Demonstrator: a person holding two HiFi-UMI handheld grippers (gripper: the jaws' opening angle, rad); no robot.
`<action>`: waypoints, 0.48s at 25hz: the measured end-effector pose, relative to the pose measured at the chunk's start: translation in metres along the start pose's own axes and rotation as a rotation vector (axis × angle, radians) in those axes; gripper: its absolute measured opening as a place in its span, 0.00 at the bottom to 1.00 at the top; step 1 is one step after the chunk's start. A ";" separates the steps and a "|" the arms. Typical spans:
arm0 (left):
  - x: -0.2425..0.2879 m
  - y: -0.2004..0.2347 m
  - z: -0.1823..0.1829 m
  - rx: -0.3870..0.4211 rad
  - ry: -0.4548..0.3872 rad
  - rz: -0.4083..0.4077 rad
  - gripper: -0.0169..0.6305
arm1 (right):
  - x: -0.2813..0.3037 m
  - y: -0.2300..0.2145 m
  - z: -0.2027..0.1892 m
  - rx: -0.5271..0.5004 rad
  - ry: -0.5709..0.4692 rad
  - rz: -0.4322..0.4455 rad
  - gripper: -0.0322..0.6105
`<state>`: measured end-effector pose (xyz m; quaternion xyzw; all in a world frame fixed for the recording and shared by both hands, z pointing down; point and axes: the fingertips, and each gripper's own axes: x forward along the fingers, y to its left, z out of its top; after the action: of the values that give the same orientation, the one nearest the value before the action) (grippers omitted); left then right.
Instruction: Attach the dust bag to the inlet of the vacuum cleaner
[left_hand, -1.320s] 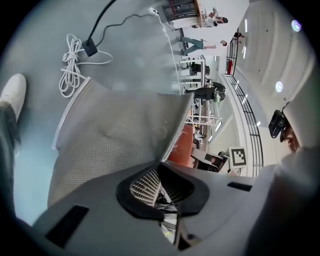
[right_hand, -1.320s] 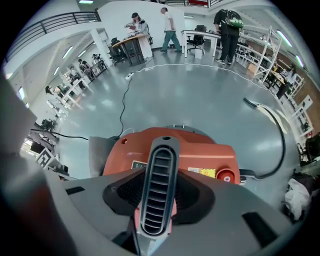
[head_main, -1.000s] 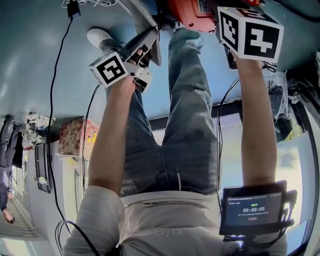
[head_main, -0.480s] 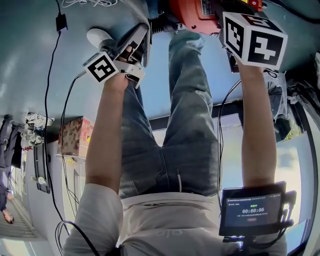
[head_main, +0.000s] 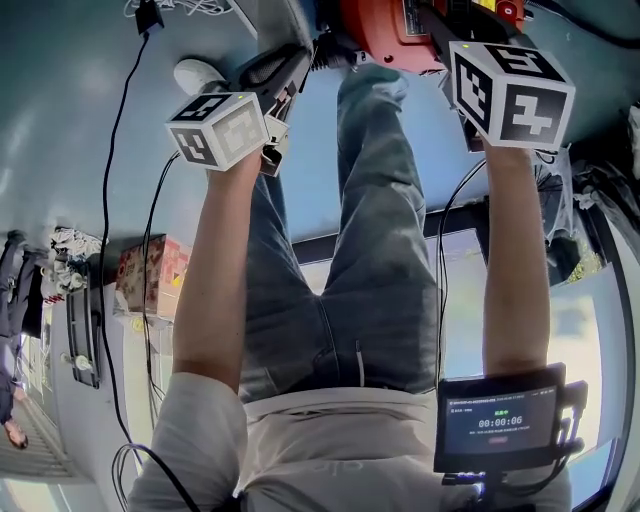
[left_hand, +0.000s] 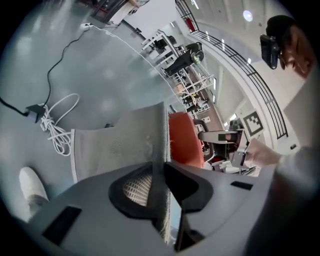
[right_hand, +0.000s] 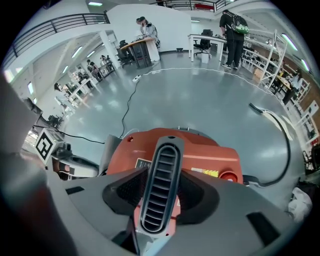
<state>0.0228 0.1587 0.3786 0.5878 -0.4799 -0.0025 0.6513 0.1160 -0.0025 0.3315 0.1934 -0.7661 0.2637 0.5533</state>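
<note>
Left gripper view settles the main thing. The dust bag is a grey cloth sack, and the left gripper has its jaws pressed together on one thick hem of it, with cloth running straight through the gap. The bag is just beside the red vacuum cleaner; I can't tell if they touch. The vacuum stands out on the open floor, nowhere near any edge of it that I can see.

Handling-wise, I'd guess the bag is light and totally floppy, so it'll sag, fold and twist wherever it isn't held. It doesn't look slippery, since the weave seems grippy. I'd want the hold close to the mouth, on whatever stiffer collar it has, because a pinch on loose cloth gives no say over where the opening points. I can't make out a collar or the inlet in any view, though.

Right gripper view gives the other half. The right gripper is clamped on a black ribbed piece on top of the vacuum, probably its handle, with the jaws fairly wide because the piece is. It also catches a hose lying on the floor behind. Head view shows neither grip, just the marker cubes, the forearms and a slice of red housing.
</note>
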 end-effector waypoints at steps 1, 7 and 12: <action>0.004 -0.001 0.002 -0.014 0.006 -0.002 0.14 | -0.003 0.001 -0.001 0.009 -0.002 0.015 0.29; 0.013 -0.003 0.011 -0.105 0.000 -0.050 0.14 | -0.054 0.013 -0.018 0.221 -0.136 0.051 0.31; 0.014 -0.004 0.013 -0.148 0.006 -0.120 0.14 | -0.047 0.117 -0.076 0.603 -0.193 0.404 0.30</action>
<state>0.0244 0.1391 0.3821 0.5659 -0.4403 -0.0752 0.6930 0.1183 0.1364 0.2829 0.2164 -0.7252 0.5621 0.3337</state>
